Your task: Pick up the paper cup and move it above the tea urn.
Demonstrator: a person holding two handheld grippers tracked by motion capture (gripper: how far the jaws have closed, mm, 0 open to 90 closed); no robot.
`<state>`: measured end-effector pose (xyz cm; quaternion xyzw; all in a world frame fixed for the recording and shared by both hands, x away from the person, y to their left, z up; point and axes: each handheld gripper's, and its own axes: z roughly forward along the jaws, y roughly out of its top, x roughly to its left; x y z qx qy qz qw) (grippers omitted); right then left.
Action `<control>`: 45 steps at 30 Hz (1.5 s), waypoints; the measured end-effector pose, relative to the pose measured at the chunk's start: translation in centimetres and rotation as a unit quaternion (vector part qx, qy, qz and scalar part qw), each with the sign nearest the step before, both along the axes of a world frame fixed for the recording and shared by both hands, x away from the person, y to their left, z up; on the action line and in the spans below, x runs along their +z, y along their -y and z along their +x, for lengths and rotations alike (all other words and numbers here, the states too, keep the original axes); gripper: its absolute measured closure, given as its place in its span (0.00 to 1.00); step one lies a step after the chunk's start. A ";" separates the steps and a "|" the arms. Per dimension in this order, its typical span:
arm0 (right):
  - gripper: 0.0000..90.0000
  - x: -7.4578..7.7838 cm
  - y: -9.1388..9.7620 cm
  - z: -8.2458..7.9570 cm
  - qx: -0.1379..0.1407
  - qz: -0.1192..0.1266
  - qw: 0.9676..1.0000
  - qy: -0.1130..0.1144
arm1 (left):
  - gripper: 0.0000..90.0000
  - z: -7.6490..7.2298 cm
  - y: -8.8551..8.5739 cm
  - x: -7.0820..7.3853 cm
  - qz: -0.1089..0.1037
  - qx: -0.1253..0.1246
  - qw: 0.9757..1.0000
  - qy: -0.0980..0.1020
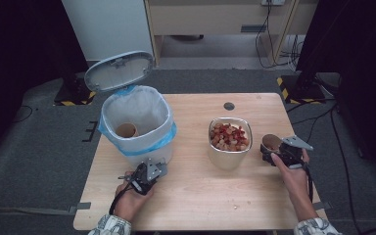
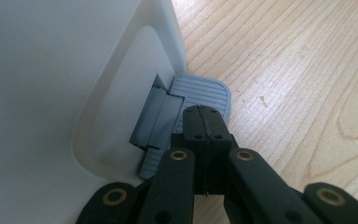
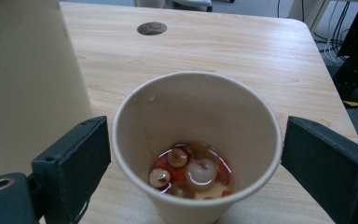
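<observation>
- The left gripper (image 1: 136, 177) sits at the near left of the table (image 1: 191, 200), its jaws closed tight together with nothing between them; in the left gripper view the joined tips press down on the grey ribbed pedal (image 2: 200, 93) at the foot of the white bin (image 2: 51, 84).
- The right gripper (image 1: 269, 152) is at the near right, its jaws standing wide on either side of a paper cup (image 1: 272, 142). In the right gripper view the black pads (image 3: 72, 163) flank the cup (image 3: 196, 140) — a small gap shows on each side, so they do not press on it.
- The cup is plain tan paper, upright on the table just right of the metal container. Its bottom holds a shallow pool of liquid with a few round pale and reddish-brown pieces (image 3: 189, 170); a couple of droplets cling to the inner wall.
- The metal container (image 1: 229, 142), mid-table, is heaped with red and brown pieces.
- Farther left, the bin (image 1: 137, 122) stands with its grey lid (image 1: 119, 71) raised — a blue liner is folded over its rim, and a second paper cup (image 1: 126, 129) lies inside.
</observation>
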<state>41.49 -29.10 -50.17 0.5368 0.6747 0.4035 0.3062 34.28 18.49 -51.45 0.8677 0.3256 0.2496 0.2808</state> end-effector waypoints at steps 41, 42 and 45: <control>0.30 -1.7 0.3 1.3 0.031 0.007 0.999 0.010 | 1.00 0.0 0.0 0.0 0.000 0.000 1.000 -0.001; 0.30 -1.7 0.3 1.3 0.031 0.007 0.999 0.010 | 1.00 0.0 0.0 0.0 0.000 0.000 1.000 -0.001; 0.30 -1.5 0.4 1.2 0.037 0.009 0.999 0.017 | 1.00 0.0 0.0 0.0 0.000 -0.001 1.000 0.001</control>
